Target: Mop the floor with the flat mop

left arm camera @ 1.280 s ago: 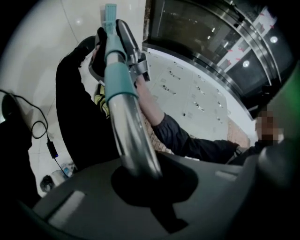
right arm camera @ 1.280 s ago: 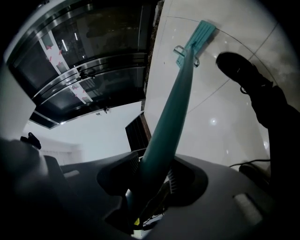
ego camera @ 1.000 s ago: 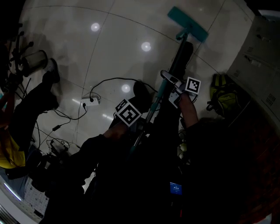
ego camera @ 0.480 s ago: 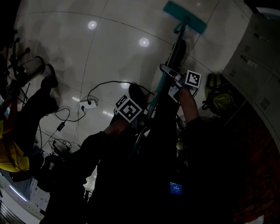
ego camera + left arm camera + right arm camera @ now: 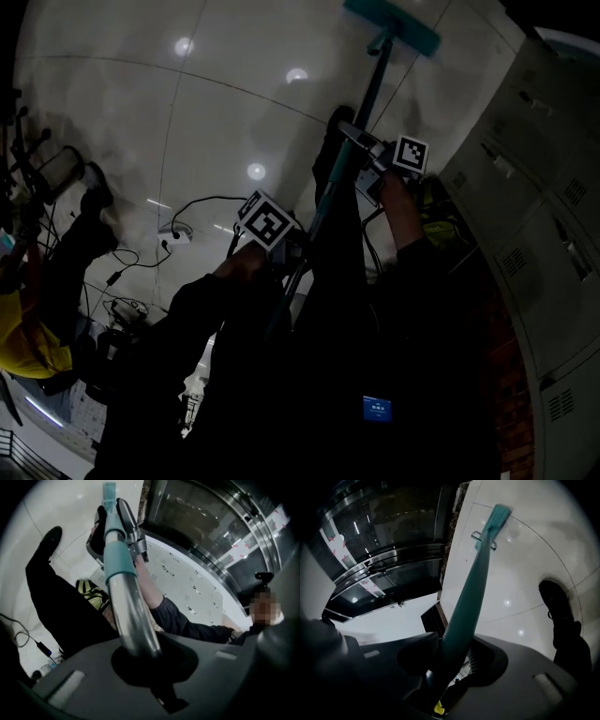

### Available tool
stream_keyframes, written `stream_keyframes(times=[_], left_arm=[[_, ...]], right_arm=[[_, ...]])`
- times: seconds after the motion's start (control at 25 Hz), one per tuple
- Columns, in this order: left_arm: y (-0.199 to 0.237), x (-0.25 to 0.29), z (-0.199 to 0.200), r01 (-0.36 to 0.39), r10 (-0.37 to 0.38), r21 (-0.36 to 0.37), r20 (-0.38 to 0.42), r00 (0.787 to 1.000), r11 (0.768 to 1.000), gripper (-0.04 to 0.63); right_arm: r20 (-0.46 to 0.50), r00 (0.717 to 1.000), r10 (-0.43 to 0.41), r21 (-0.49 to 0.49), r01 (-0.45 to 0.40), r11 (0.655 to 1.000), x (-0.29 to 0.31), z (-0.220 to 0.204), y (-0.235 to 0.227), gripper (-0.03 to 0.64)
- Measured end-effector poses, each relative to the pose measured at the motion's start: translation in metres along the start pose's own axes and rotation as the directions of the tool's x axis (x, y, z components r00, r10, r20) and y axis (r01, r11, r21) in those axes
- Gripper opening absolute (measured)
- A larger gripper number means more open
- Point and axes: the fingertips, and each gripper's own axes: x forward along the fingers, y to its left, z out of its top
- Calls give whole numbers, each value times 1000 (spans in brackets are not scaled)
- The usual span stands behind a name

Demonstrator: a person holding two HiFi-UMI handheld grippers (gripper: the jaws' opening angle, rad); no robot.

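The flat mop has a teal head (image 5: 392,25) lying on the glossy white floor at the top of the head view, and a long pole (image 5: 349,159) slanting down toward me. My right gripper (image 5: 370,167) is shut on the mop pole higher up, its marker cube beside it. My left gripper (image 5: 286,251) is shut on the pole lower down. In the right gripper view the teal pole (image 5: 468,592) runs out from the jaws to the mop head (image 5: 497,517). The left gripper view has the steel and teal pole (image 5: 123,592) rising from the jaws toward the other gripper (image 5: 133,543).
Grey lockers (image 5: 525,187) line the right side. A yellow-green bag (image 5: 439,225) lies by them. A power strip (image 5: 174,233) with black cables and a seated person's legs (image 5: 75,244) are on the left. My shoe (image 5: 555,602) stands on the tiles.
The mop head has slid farther away, toward the top of the head view. Both grippers moved up and forward with the pole, and the lockers have come closer on the right.
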Motion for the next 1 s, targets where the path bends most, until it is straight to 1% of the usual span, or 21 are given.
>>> stream_keyframes(times=[0.16,0.28,0.4,0.52,0.64,0.72,0.84,1.0], left_arm=[[-23,11,70,5,-5,16,17,1000,1000,11],[-35,19,112,18,-19,17,24,1000,1000,11],[-41,29,141,41,-41,24,22,999,999,9],[-39,35,156,36,-36,41,10,999,999,8],[-35,33,154,23,-23,31,5,1000,999,9],[-36,30,145,31,-31,27,8,999,999,9],[-33,26,116,30,-30,31,-4,1000,999,8],[-25,21,67,20,-19,46,-26,999,999,8]], right_arm=[[-10,1000,-6,-25,5,1000,2,72,22,183],[-6,1000,3,-40,-3,999,5,116,34,183],[1,1000,13,-56,-13,998,4,148,40,183],[6,1000,22,-75,-22,997,3,167,41,183],[8,1000,25,-89,-25,996,1,168,40,183],[5,1000,31,-98,-30,995,2,159,41,183],[5,999,41,-101,-41,994,0,131,43,184],[21,999,50,-100,-48,994,-9,83,40,184]])
